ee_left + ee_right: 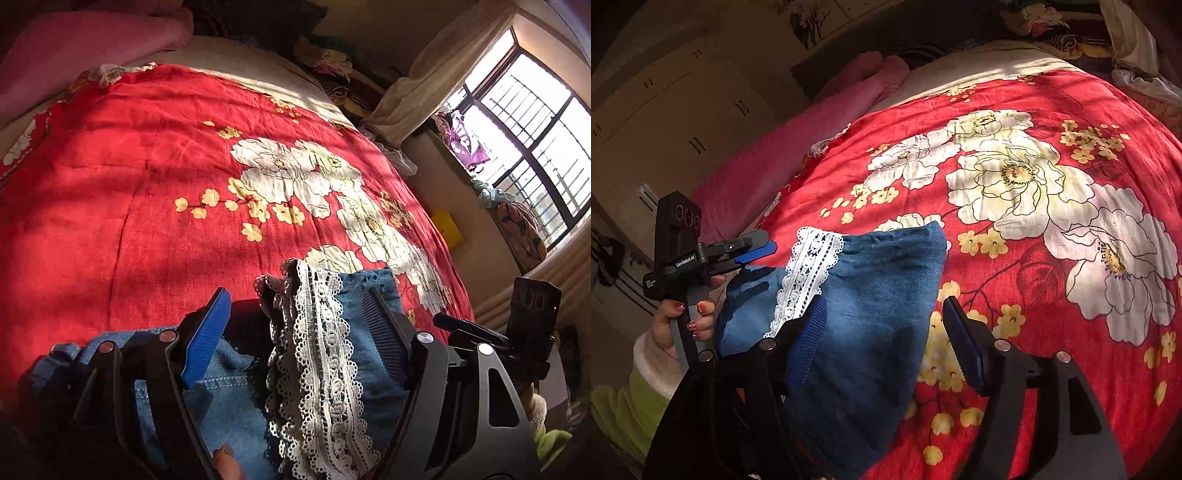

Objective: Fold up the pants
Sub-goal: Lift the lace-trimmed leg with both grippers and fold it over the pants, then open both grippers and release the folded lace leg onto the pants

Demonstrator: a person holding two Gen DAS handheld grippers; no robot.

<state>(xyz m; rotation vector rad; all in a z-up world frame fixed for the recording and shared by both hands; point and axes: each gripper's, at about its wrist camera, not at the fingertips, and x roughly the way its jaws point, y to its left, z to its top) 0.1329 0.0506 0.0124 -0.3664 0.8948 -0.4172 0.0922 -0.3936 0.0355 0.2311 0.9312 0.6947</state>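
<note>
Blue denim pants (229, 406) with a white lace trim (317, 354) lie bunched on the red floral bedspread (129, 184) at its near edge. My left gripper (295, 328) is open, its fingers standing either side of the lace strip without pressing it. In the right wrist view the pants (879, 295) form a folded heap with the lace trim (809, 273) at its left. My right gripper (886, 339) is open too: one finger rests against the denim, the other stands clear over the bedspread (1052, 258). The left gripper (757, 249) shows at the heap's left, held by a hand (690, 317).
A pink blanket (74, 48) lies at the head of the bed. A pile of clothes (332, 62) sits at the far side. A barred window (524, 125) with a cluttered sill is on the right. A wardrobe (683, 110) stands left of the bed.
</note>
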